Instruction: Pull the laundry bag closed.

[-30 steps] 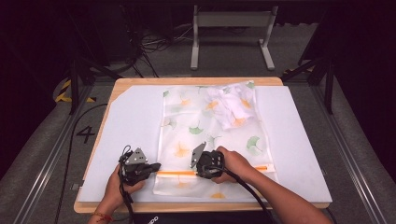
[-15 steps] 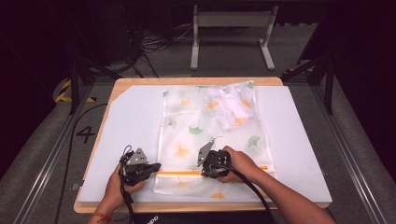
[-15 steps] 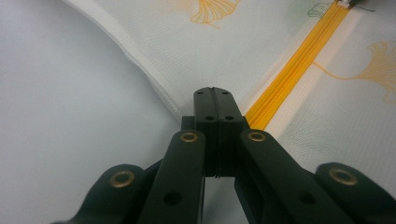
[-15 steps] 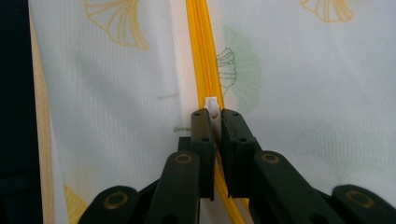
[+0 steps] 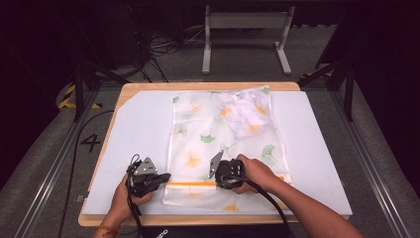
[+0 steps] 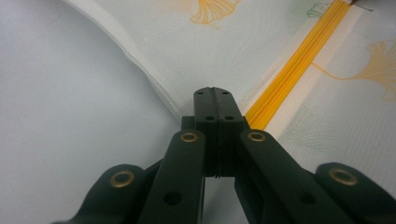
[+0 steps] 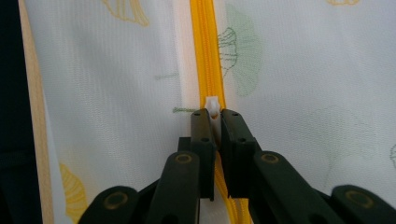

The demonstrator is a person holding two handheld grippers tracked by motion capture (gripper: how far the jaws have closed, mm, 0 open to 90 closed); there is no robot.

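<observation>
Right gripper (image 7: pixel 212 116) clamped on white zipper pull (image 7: pixel 212 105), lower centre of frame; left gripper (image 6: pixel 213 100) pinches mesh bag (image 5: pixel 218 134) edge w/ jaws together. Bare counter (image 5: pixel 133 124) at frame left.

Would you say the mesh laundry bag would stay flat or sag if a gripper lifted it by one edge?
Probably sag: the mesh laundry bag looks thin and see-through, with soft folds at its far corner. Likely light. The orange zipper may stiffen that strip slightly.

Bare white mat (image 5: pixel 138 129) L & R of mesh bag (image 5: pixel 218 134); crumpled cloth (image 5: pixel 247 114) at far-R corner.
</observation>
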